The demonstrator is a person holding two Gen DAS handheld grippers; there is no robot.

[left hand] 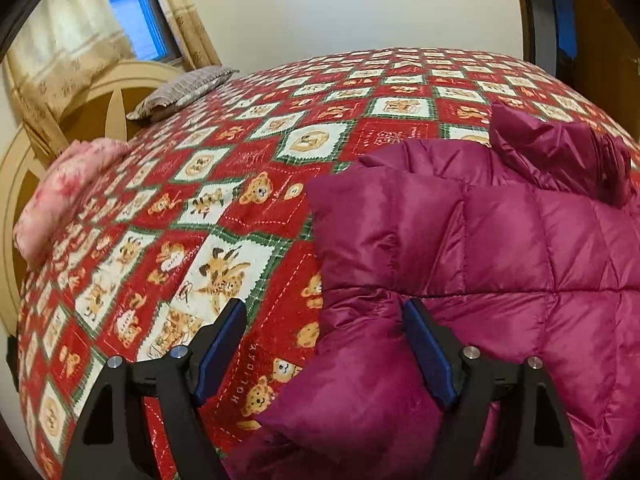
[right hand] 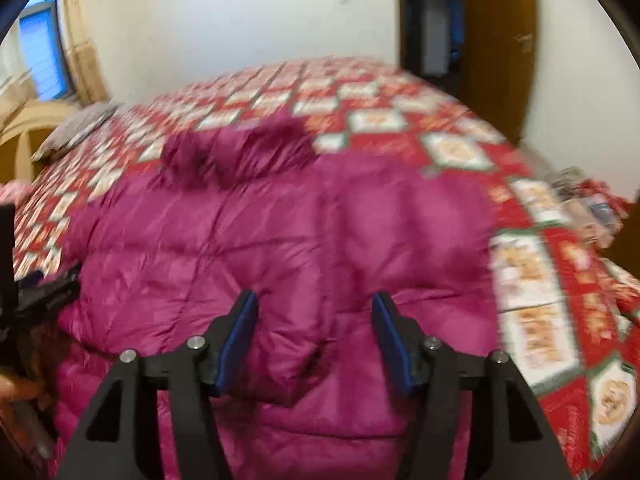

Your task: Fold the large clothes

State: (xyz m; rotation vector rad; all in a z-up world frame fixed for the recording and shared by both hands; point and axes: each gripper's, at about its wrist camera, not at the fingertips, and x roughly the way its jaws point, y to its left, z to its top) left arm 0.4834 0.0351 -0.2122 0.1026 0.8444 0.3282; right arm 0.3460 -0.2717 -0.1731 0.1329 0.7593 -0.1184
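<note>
While spread on bear-print quilt (left hand: pixel 224 208), magenta puffer jacket (right hand: pixel 280 232) w/ hood at 12. L gripper (left hand: pixel 324 332) released at jacket's 9 o'clock edge. R gripper (right hand: pixel 314 328) released over jacket's middle.

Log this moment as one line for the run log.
stage: jacket fold | left claw: open, at magenta puffer jacket sleeve edge | right claw: open over jacket | surface: bear-print bedspread
</note>
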